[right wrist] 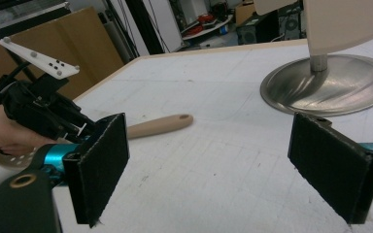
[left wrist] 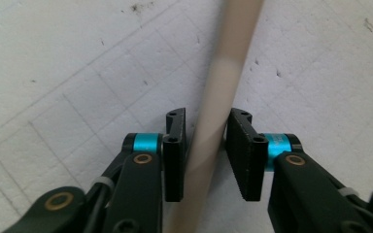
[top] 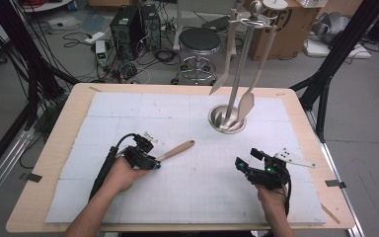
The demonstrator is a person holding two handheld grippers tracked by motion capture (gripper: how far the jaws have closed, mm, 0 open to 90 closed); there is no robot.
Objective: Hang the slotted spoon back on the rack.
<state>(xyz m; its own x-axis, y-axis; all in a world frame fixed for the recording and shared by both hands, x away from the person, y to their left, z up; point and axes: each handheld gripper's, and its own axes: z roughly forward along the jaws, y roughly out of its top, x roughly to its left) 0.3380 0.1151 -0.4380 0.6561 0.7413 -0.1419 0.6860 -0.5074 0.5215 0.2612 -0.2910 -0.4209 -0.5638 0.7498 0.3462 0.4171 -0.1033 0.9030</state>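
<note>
A beige utensil (top: pixel 177 149) lies on the white foam mat (top: pixel 187 197), its rounded handle end pointing up and right. My left gripper (top: pixel 154 164) stands over its lower part. In the left gripper view the beige handle (left wrist: pixel 218 97) runs up between the two black pads (left wrist: pixel 175 155), slightly askew, with only thin gaps at either side; the left gripper (left wrist: pixel 206 114) is open around it. My right gripper (top: pixel 239 163) rests low at the right, open wide with nothing between its jaws (right wrist: pixel 209 119). The right gripper view also shows the utensil (right wrist: pixel 158 125) and the left gripper (right wrist: pixel 43 111).
A steel utensil stand (top: pixel 227 121) with a round base (right wrist: pixel 328 82) sits at the mat's far middle, and beige utensils (top: pixel 249 101) hang from it. The wooden table edge (top: pixel 59 128) frames the mat. A stool (top: pixel 199 42) and cables lie beyond.
</note>
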